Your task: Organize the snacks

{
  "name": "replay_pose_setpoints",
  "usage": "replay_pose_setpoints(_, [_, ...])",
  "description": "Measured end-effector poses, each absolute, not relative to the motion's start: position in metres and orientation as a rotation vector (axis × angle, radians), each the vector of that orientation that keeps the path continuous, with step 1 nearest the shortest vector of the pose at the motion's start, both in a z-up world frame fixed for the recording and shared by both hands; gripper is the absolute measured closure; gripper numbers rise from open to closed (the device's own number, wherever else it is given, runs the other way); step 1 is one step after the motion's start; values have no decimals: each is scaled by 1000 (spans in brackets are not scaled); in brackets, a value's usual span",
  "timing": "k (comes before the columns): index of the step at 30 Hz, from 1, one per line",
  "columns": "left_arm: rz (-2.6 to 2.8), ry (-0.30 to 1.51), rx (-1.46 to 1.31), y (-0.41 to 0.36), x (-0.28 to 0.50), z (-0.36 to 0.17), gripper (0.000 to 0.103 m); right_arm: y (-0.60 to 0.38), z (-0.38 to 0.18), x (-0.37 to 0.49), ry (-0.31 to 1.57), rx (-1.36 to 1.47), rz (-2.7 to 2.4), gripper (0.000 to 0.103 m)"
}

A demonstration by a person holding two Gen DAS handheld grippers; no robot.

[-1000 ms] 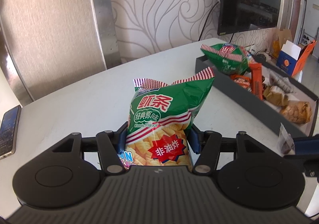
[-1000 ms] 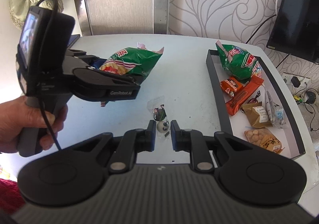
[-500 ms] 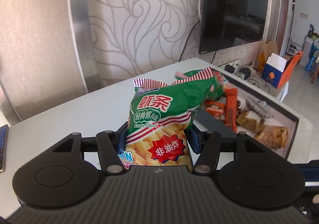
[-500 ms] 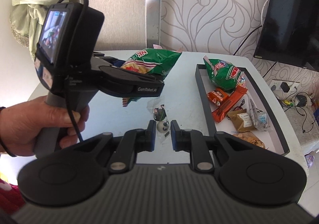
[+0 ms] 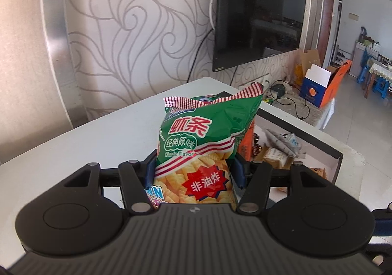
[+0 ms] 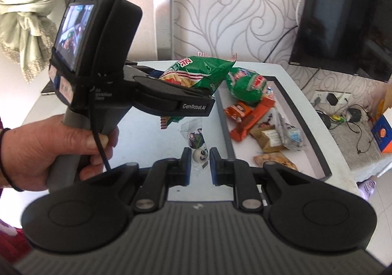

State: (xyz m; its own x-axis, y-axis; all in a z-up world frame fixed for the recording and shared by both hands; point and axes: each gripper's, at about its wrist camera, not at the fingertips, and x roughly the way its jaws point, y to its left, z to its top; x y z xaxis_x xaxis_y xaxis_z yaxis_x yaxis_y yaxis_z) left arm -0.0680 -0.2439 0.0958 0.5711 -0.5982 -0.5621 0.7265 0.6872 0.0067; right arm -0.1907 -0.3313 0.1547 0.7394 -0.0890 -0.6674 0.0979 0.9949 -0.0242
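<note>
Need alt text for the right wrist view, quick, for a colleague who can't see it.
The left claw, held in a hand, carries a green chip bag above the white table beside a snack tray. The right claw grips a small clear packet in the foreground.

Left gripper sat mid-frame in the right wrist view, tilted slightly down, jaws clamped on the green chip bag; left hand gripped its handle at the left edge, black band on the wrist; right gripper sat at lower centre, jaws closed on a small clear candy packet.
</note>
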Motion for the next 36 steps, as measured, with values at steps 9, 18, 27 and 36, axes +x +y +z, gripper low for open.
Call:
replay_pose_setpoints(9, [-823, 574, 284, -280, -67, 85, 39, -355, 147, -196, 748, 45, -150, 84])
replay_pose_setpoints(18, [-855, 577, 308, -311, -70, 74, 39, -376, 141, -201, 764, 66, -182, 84])
replay_pose_setpoints(27, [-856, 581, 333, -335, -65, 63, 39, -390, 139, -202, 767, 83, -200, 84])
replay_pose_setpoints(36, [-848, 563, 344, -352, -61, 59, 38, -395, 138, -205, 775, 91, -213, 84])
